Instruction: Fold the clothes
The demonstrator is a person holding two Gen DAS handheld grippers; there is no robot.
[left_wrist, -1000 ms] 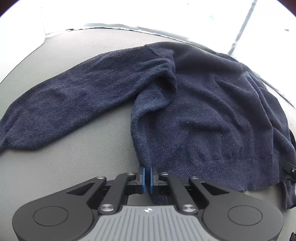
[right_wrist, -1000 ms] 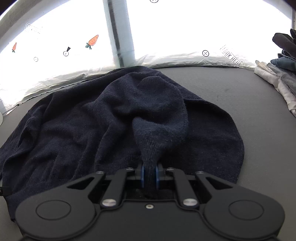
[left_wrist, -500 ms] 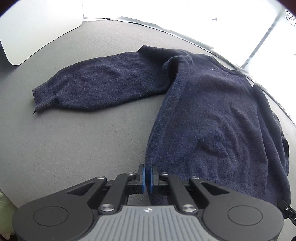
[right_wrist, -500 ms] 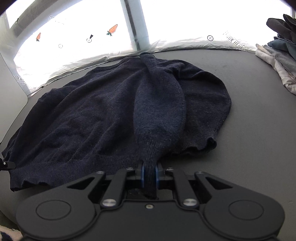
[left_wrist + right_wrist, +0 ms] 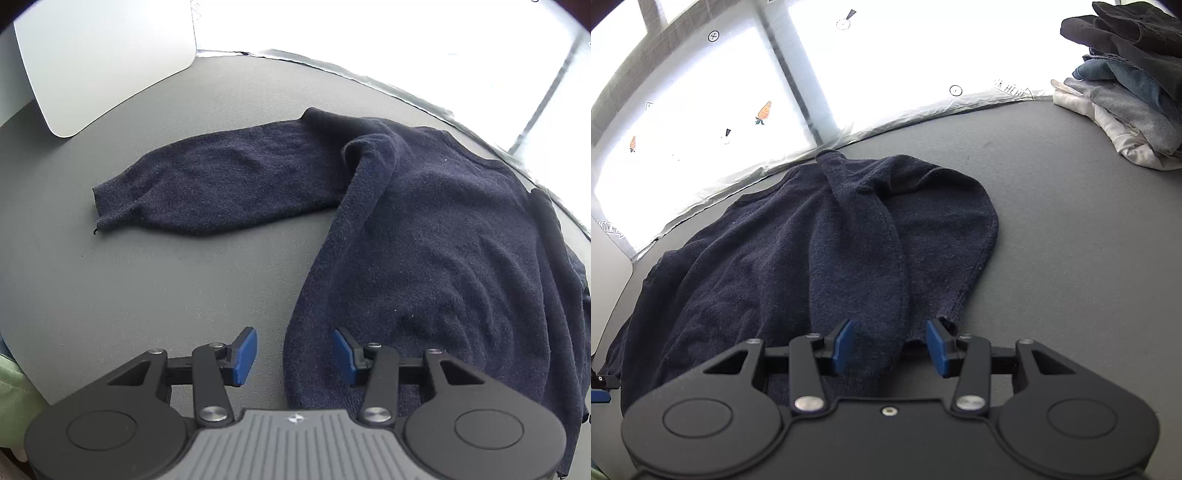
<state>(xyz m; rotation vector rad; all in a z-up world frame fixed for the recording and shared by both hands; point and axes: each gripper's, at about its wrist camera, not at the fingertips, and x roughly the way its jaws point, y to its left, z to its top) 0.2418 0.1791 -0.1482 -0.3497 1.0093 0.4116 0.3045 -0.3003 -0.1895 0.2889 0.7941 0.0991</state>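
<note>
A: Left wrist view, first note: left gripper (image 5: 293,354) spread wide, blue pads (image 5: 243,350) apart, nothing between them but the lower left corner of the navy sweater (image 5: 436,240), which lies loose on the grey table (image 5: 147,288).

B: Where does the sweater sit overall?

A: Flat on the table, body running away from the gripper toward the bright window edge. One sleeve (image 5: 221,184) stretches out to the left, cuff resting on bare table.

B: And the right wrist view?

A: Right gripper (image 5: 890,347) also wide, gripping nothing. Other sleeve (image 5: 864,266) is folded down over the sweater (image 5: 746,266) body, its cuff end lying between the open pads (image 5: 844,345). Cannot tell whether cloth touches either pad.

B: Anything else on the table?

A: Stack of folded clothes (image 5: 1126,92) at far right, well apart from the sweater. Pale flat panel (image 5: 103,62) stands at far left.
</note>
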